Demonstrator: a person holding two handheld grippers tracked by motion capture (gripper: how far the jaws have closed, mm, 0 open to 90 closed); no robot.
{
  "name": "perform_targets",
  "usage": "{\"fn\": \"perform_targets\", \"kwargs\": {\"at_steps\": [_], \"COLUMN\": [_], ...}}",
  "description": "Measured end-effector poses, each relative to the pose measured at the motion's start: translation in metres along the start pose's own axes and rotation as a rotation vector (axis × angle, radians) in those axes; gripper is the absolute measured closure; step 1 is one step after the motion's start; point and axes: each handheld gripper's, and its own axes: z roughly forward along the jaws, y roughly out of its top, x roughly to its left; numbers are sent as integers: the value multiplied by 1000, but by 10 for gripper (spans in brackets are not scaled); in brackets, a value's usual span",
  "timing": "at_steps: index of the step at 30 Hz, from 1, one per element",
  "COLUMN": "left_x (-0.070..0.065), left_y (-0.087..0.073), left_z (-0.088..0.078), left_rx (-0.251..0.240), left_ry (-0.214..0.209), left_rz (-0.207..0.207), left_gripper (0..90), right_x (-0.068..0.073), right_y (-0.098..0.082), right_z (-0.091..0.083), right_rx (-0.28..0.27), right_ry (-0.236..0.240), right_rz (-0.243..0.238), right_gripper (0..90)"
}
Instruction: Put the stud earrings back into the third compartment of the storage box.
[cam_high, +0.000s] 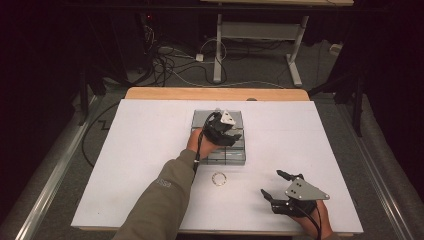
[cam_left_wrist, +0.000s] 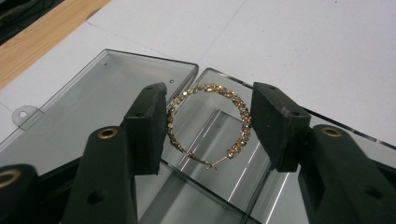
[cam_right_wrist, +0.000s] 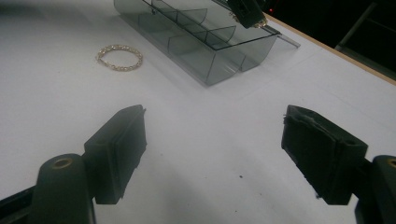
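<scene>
Left gripper (cam_left_wrist: 208, 126): its two black jaws stand about halfway apart, with a gold hoop earring (cam_left_wrist: 208, 123) set with small sparkling stones between them; both pads press on the hoop's outer edge, left and right, so the hoop is clamped across its width.
Earring's place: it hangs between the pads above an open compartment of the clear smoky-grey plastic organiser box (cam_left_wrist: 233, 177), near the box's hinge line; whether it touches the box floor I cannot tell.
Earring's look: a thin round hoop, beaded all along the upper arc, with a bare wire clasp at the lower edge, standing roughly upright and facing the camera.
Box lid (cam_left_wrist: 93, 107): flat, transparent, folded open beside the compartments, resting on the white table cover (cam_left_wrist: 303, 42).
Second piece: a matching gold beaded hoop (cam_high: 219, 179) lies flat on the white cover, just in front of the box and apart from it.
Right gripper (cam_right_wrist: 212, 149): jaws wide apart with nothing between them, over bare white cover, well apart from the box (cam_high: 235, 156).
</scene>
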Motion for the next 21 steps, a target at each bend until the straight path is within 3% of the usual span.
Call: {"fn": "perform_targets", "kwargs": {"at_steps": [11,15,19,21], "left_x": [-4,-6,-5,-7], "left_y": [4,7,8,8], "left_z": [0,-9,-21,-28], "left_rx": [15,17,-15,-17], "left_ry": [21,32,41,47], "left_rz": [15,38,15,42], "left_gripper": [414,392,376,368], "right_x": [-1,-1,-2,-2], "right_y": [-1,-1,-1,-1], "right_z": [1,1,1,1], "right_rx": [6,1,3,2], "right_ry": [1,-1,-4,-4], "right_rz": [7,11,12,15], "right_gripper": [225,230,233,233]}}
